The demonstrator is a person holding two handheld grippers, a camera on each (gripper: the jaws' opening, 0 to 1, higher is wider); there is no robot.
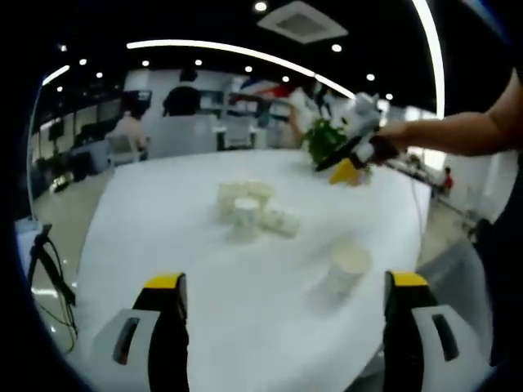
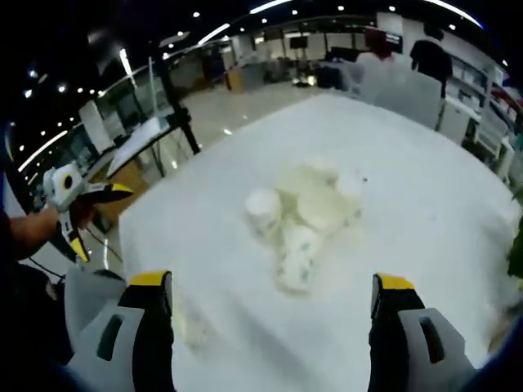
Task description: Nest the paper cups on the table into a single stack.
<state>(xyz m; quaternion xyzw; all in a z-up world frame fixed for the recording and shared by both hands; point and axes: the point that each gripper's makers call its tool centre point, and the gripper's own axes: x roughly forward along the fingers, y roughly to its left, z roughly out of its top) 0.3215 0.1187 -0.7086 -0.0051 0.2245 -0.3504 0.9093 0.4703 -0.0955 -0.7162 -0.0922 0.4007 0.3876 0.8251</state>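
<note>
Both grippers hang above the white round table (image 1: pixel 204 245) with jaws spread wide and nothing between them. A cluster of paper cups (image 1: pixel 249 208) sits near the table's middle, some upright and one lying cup (image 2: pixel 298 257) on its side, its long axis pointing roughly back toward the right gripper (image 2: pixel 270 327). A single upright cup (image 1: pixel 347 269) stands apart from the cluster, just ahead of the left gripper (image 1: pixel 286 327), probably the nearer hand for it
</note>
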